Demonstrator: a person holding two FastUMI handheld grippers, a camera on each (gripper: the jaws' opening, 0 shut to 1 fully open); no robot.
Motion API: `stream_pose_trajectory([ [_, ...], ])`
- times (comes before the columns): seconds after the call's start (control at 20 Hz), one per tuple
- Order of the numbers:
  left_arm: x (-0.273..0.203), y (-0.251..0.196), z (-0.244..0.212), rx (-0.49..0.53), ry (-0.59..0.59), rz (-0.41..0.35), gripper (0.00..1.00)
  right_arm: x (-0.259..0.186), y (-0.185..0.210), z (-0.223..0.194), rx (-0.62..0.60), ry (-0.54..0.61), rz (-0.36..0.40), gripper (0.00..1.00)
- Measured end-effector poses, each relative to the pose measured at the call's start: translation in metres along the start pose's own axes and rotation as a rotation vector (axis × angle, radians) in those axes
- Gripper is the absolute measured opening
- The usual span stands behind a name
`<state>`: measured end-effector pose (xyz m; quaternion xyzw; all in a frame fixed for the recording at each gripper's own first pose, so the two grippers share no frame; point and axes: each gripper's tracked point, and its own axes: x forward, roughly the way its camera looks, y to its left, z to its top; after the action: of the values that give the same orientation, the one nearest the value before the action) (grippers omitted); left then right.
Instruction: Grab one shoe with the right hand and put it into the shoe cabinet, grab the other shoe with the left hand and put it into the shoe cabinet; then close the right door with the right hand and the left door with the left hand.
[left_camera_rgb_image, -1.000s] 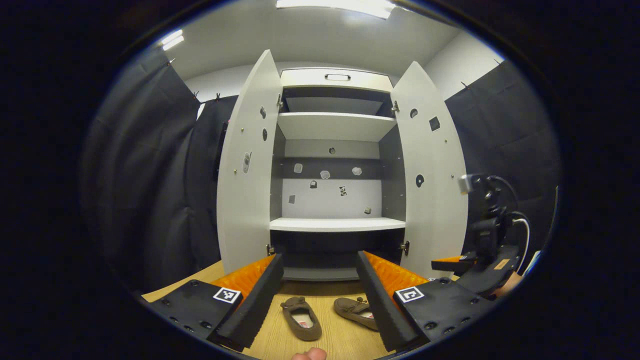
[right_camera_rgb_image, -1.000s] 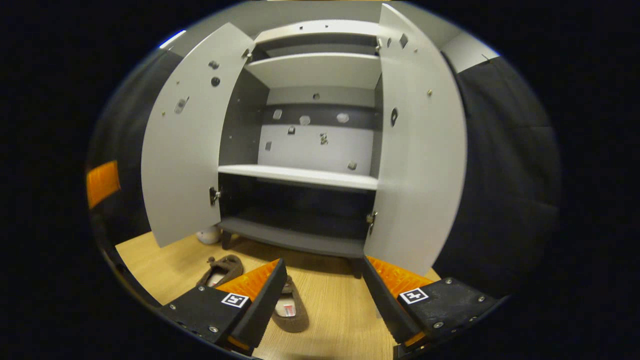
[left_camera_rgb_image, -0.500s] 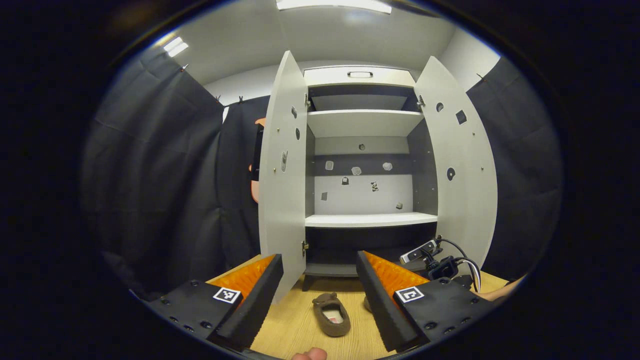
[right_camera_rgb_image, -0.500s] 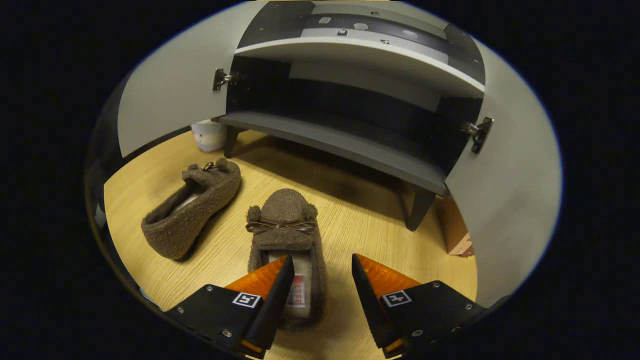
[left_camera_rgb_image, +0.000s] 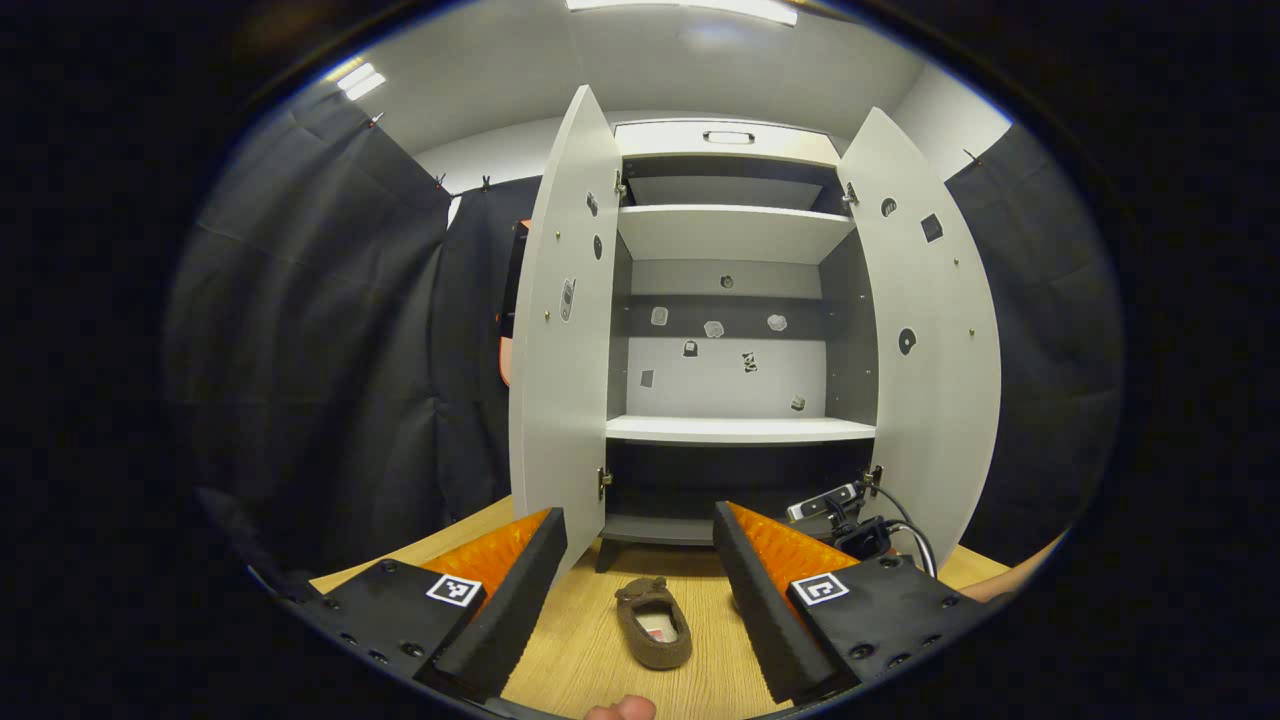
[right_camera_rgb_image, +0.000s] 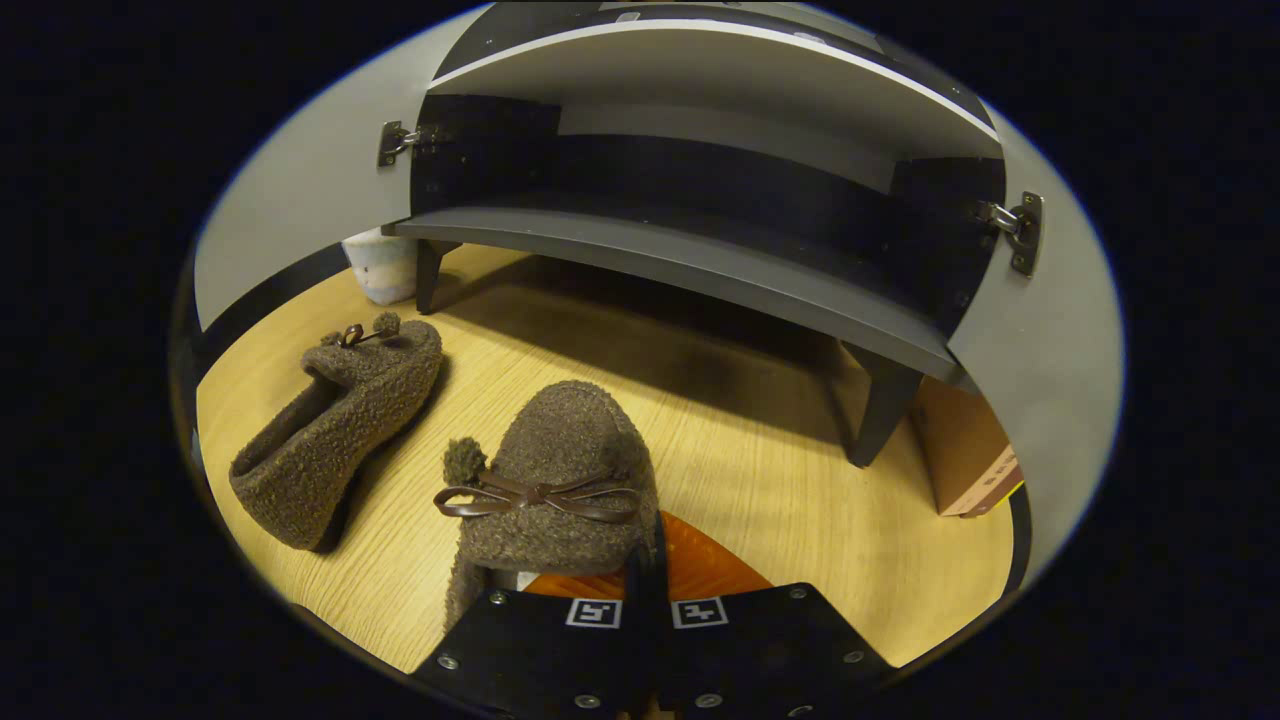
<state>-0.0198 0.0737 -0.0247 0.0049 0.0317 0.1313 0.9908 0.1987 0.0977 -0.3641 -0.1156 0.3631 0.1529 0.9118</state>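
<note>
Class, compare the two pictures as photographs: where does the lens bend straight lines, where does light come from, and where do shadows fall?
Left gripper view: the cabinet doors bow outward from fisheye distortion, and a ceiling light glares at the top. Right gripper view: the bottom shelf curves, a soft shadow lies on the floor beneath it, and the near shoe looks sharp.
</note>
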Motion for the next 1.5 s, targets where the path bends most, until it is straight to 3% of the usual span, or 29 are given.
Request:
stream_pose_trajectory([
  [0.3,0.012,-0.005,-0.007,-0.026,0.003,-0.031,0.96,-0.108,-0.021,0.127,0.073,-0.339,-0.074,0.03],
  [0.5,0.02,-0.005,-0.008,-0.032,-0.006,-0.045,0.97,-0.159,-0.038,0.238,0.135,-0.46,-0.097,0.03],
  [0.55,0.022,-0.005,-0.008,-0.026,-0.006,-0.045,0.94,-0.163,-0.045,0.265,0.158,-0.465,-0.104,0.03],
  [0.65,0.024,-0.004,-0.011,-0.005,-0.007,-0.036,0.96,-0.159,-0.059,0.32,0.223,-0.497,-0.094,0.03],
  [0.75,0.024,0.0,-0.013,0.016,-0.008,-0.018,0.94,-0.142,-0.068,0.353,0.265,-0.504,-0.094,0.03],
  [0.9,0.027,0.004,-0.02,0.024,0.005,-0.004,0.97,-0.1,-0.113,0.413,0.354,-0.467,-0.14,0.03],
  [1.1,0.031,0.015,-0.024,0.032,0.023,0.025,0.96,-0.032,-0.156,0.427,0.385,-0.313,-0.249,0.04],
  [1.3,0.033,0.03,-0.026,0.045,0.031,0.064,0.96,0.008,-0.165,0.426,0.386,-0.245,-0.278,0.04],
  [1.4,0.033,0.034,-0.029,0.047,0.041,0.075,0.96,0.016,-0.165,0.425,0.38,-0.232,-0.281,0.07],
  [1.5,0.033,0.037,-0.029,0.05,0.043,0.083,0.97,0.013,-0.165,0.422,0.374,-0.221,-0.286,0.18],
])
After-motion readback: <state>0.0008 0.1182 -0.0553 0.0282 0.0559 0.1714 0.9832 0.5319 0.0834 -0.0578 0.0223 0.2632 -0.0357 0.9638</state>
